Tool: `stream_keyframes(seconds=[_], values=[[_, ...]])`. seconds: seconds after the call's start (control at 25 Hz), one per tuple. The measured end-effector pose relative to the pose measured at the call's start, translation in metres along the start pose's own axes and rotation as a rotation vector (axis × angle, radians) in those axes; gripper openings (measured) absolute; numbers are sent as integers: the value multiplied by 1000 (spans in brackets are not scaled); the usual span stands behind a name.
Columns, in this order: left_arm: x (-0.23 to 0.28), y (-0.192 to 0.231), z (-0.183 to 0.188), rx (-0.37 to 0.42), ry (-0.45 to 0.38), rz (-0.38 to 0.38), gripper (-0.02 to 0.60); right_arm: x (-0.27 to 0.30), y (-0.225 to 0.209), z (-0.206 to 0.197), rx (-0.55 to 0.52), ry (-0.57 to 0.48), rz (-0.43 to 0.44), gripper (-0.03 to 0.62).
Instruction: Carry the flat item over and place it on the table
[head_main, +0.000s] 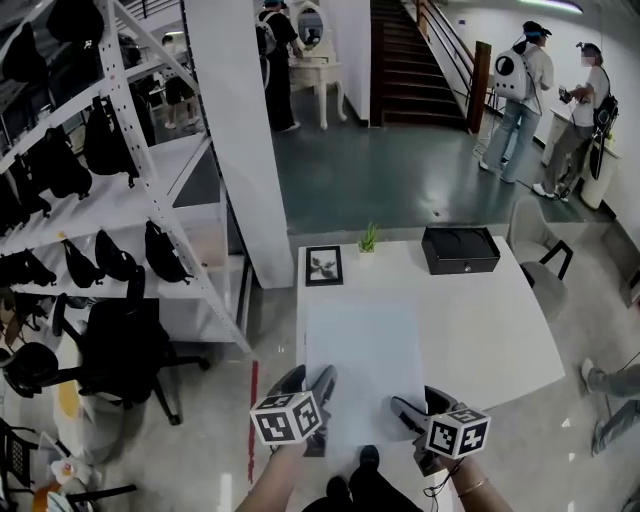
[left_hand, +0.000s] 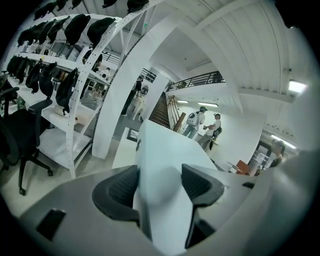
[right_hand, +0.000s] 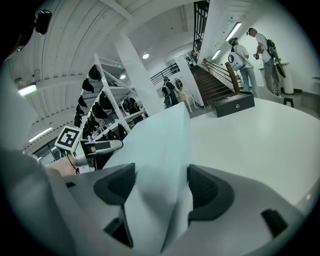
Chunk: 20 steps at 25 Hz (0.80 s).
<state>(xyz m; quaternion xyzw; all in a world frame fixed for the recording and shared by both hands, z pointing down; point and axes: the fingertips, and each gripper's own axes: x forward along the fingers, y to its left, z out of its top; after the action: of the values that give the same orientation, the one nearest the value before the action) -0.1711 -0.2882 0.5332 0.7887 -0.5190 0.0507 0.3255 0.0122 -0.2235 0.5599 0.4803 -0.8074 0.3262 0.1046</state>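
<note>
A pale blue-white flat sheet (head_main: 362, 368) hangs level over the near half of the white table (head_main: 500, 330). My left gripper (head_main: 318, 394) is shut on its near left corner, and in the left gripper view the sheet (left_hand: 160, 165) runs out from between the dark pads (left_hand: 120, 190). My right gripper (head_main: 412, 414) is shut on the near right corner, with the sheet (right_hand: 157, 150) pinched between its pads (right_hand: 207, 190). In the right gripper view the left gripper (right_hand: 95, 146) shows across the sheet with its marker cube.
On the table's far side stand a framed picture (head_main: 324, 266), a small green plant (head_main: 368, 239) and a black box (head_main: 460, 250). A white pillar (head_main: 245, 140) and shelving with black bags (head_main: 90, 180) are left. An office chair (head_main: 125, 350) and people (head_main: 525, 95) stand around.
</note>
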Motion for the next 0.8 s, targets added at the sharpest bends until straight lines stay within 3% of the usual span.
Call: stream_keyframes(seconds=[0.8], values=[[61, 24, 22, -9, 21, 74, 278, 62, -37, 32, -1, 43, 43, 333]])
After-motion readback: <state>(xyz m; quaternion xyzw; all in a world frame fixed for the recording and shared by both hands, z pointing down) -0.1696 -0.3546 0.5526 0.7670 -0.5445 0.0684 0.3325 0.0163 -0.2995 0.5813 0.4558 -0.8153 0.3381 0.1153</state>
